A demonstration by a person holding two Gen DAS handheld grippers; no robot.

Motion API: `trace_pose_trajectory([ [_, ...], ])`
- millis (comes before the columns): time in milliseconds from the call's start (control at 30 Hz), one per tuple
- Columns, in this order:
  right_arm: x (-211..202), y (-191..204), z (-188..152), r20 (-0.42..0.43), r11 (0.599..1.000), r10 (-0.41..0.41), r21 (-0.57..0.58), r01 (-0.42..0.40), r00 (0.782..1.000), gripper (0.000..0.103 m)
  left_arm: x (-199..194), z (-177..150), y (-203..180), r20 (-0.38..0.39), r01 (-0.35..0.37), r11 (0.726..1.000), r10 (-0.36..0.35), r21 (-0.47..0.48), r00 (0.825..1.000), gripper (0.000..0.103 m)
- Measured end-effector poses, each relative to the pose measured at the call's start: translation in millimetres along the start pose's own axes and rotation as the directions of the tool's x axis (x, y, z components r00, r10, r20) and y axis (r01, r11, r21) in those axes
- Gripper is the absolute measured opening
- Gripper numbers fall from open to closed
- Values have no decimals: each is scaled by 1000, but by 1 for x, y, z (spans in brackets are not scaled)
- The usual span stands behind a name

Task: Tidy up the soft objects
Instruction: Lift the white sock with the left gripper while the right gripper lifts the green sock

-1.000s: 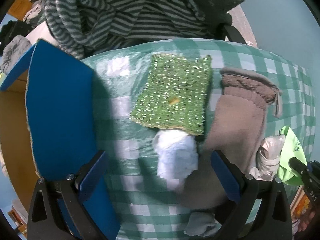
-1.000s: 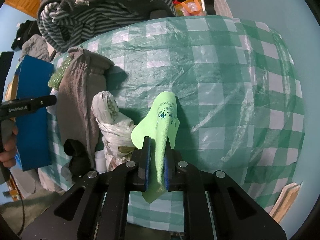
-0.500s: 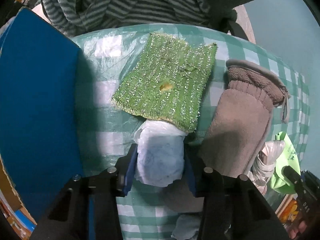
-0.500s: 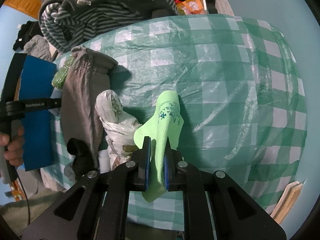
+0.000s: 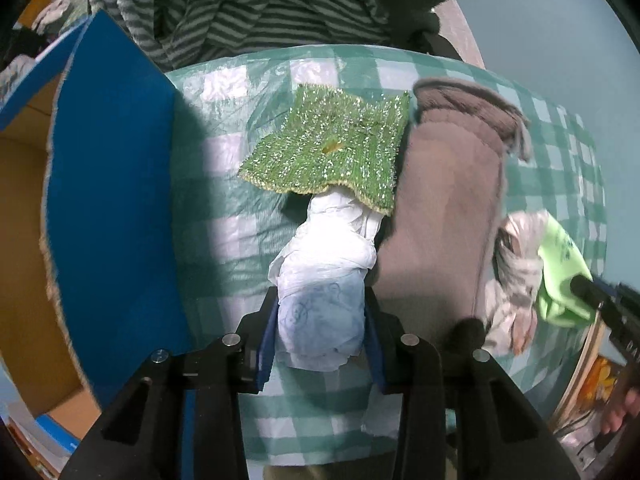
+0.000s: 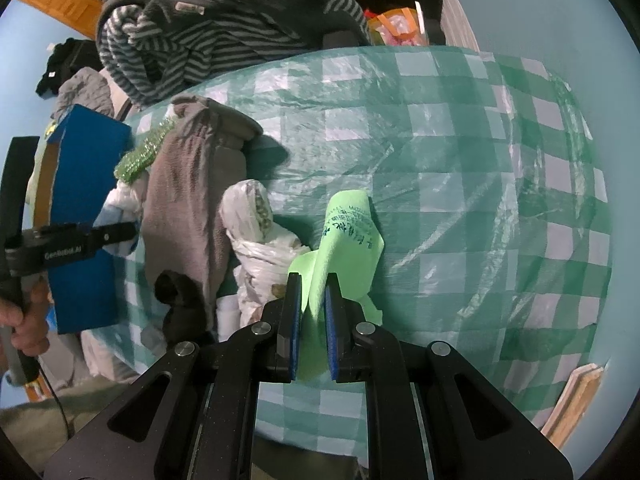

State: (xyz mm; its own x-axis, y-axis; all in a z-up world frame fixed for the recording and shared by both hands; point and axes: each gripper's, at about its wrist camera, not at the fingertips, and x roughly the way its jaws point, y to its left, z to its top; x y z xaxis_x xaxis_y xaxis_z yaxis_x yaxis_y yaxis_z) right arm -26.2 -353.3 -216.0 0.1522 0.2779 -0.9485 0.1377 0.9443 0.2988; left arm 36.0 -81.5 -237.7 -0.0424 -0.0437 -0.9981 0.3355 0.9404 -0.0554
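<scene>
My left gripper is shut on a white and pale blue plastic bag bundle, whose far end lies under the edge of a glittery green scrub cloth. A grey-brown fleece piece lies to its right. My right gripper is shut on a bright green cloth with writing, held over the checked table cover. A knotted white plastic bag lies just left of it. The fleece piece and the left gripper show at the left of the right wrist view.
A blue cardboard box with an open brown inside stands at the table's left edge. Striped and dark clothing is piled behind the table. The green checked cover spreads to the right. A small black item lies by the fleece.
My left gripper moved forward and closed on the white and blue bag bundle, then drew it slightly back. My right gripper kept its hold on the green cloth and barely moved.
</scene>
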Motion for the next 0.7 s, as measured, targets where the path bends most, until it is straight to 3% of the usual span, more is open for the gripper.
trace_pose_trajectory([
  [400,-17,11,-8,49,999,1,-38,1,999,9,-35,-27,-4,61,4,999,-6,37,998,38],
  [700,-19,8,-11,40,1000,-4,-18,5,999,10,-51,-45,1,81,10,1000,-12,22,997,38],
])
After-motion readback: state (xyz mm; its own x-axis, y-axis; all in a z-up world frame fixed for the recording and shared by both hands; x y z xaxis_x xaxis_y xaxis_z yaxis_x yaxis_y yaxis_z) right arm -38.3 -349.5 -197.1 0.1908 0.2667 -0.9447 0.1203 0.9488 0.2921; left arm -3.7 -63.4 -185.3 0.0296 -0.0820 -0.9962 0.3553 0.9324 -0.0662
